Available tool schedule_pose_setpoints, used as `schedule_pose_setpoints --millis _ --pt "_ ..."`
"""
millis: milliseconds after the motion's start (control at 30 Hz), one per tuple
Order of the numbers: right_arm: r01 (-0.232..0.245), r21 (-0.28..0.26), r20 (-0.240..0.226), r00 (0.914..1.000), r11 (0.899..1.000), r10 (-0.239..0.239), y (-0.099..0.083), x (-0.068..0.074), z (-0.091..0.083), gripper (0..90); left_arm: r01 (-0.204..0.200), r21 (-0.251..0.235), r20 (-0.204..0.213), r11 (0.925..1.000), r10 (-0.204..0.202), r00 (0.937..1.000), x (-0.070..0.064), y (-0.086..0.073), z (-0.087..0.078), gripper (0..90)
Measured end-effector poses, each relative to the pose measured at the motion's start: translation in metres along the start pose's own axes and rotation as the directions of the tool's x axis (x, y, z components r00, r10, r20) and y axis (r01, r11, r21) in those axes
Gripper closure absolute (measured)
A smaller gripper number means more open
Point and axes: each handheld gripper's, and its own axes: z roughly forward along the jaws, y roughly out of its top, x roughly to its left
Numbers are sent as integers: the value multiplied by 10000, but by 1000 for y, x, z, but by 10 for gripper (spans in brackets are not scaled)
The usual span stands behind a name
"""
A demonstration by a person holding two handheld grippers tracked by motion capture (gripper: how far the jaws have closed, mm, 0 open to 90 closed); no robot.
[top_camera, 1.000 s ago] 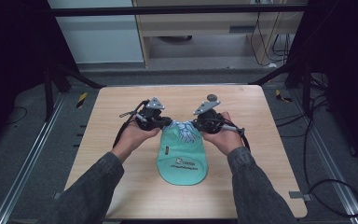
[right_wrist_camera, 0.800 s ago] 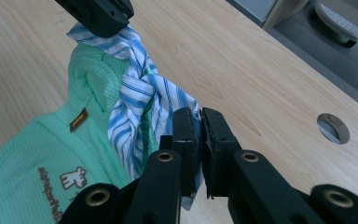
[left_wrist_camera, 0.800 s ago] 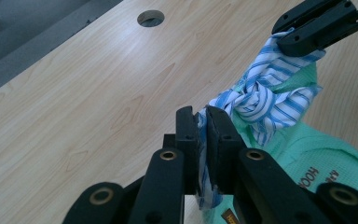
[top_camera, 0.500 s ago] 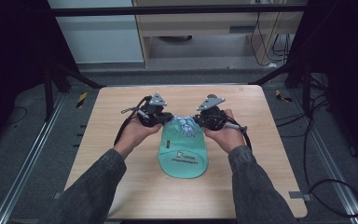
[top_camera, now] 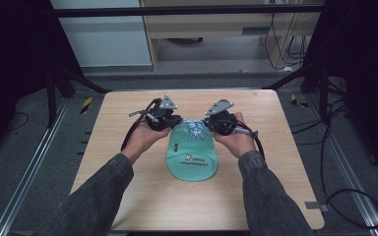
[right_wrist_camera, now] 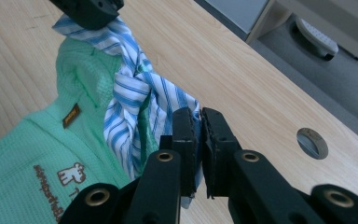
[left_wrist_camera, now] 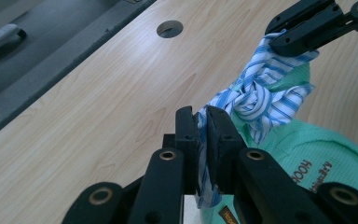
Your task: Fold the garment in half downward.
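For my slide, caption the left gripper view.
Left gripper clamps one end of a knotted striped strap on a green bag.

Light wooden table [top_camera: 128, 187] sits on a dark frame; a round hole [left_wrist_camera: 169, 28] is cut near its edge; grey floor [top_camera: 211, 78] beyond; black cables [top_camera: 344, 196] trail at the right; pale cabinet [top_camera: 103, 34] stands behind.

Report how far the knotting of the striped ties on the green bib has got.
Done: the blue-and-white striped fabric ties of the mint green waffle-cloth bib are already crossed into one knot. In hand: the left gripper and the right gripper each clamp a tie end, drawn out to opposite sides. Left: the knot looks loose, so it probably needs pulling snug, then both ends released onto the light wooden table.
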Motion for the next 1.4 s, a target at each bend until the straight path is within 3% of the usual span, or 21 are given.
schedule_pose_setpoints --millis 167,467,700,1000,1400 --pt "146 -162 42 9999 9998 -145 -2 10 -6 846 45 -214 -233 9998 -50 9997 -7 -7 -3 835" --pt "240 -96 49 9997 9997 -239 -16 27 -7 845 34 -192 -144 9998 -37 9999 -21 -22 -7 837" --pt "273 -62 -22 9996 9996 -273 -18 28 -9 842 319 -507 -192 9982 -329 9993 -28 -26 -11 836" --pt "259 -136 -125 9996 9996 -261 -25 30 -17 837 325 -832 -419 9960 -361 9985 -41 -27 -14 837" --pt "342 -46 -331 9989 9994 -344 -38 38 -21 829 125 -749 -17 9971 -126 9999 -57 -42 -16 838"
